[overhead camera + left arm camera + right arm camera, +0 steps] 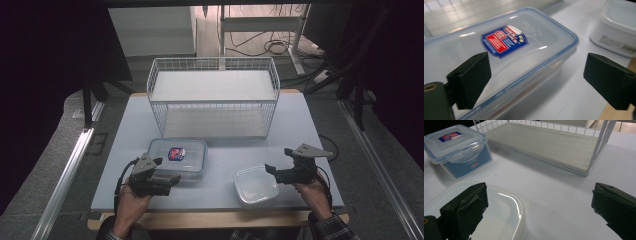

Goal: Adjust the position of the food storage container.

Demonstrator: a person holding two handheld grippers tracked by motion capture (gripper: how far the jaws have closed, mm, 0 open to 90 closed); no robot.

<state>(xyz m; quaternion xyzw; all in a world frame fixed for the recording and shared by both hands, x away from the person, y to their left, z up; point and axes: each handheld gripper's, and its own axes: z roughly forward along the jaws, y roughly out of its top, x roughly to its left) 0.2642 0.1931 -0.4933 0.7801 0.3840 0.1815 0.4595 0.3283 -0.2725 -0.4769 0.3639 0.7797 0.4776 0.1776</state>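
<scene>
Two plastic containers sit on the pale table (300, 125), with a wire basket behind them. The clear lidded box (177, 157) has a blue-rimmed snap lid carrying a red and blue label (504, 40); in the right gripper view a blue sheet shows through its side wall, though what else it holds cannot be told. To its right, near the table's front edge, the white tub (255, 185) is topped by a translucent lid, its contents hidden. The left gripper (167, 172) hangs at the lidded box's near edge, jaws spread wide, one over the lid and the other past the box's end, gripping nothing. The right gripper (279, 162) is at the tub's right edge, jaws likewise wide apart and empty, one above the tub's lid. Behind both, the white wire basket (214, 97) stands at the table's far side with a pale board on its floor.
</scene>
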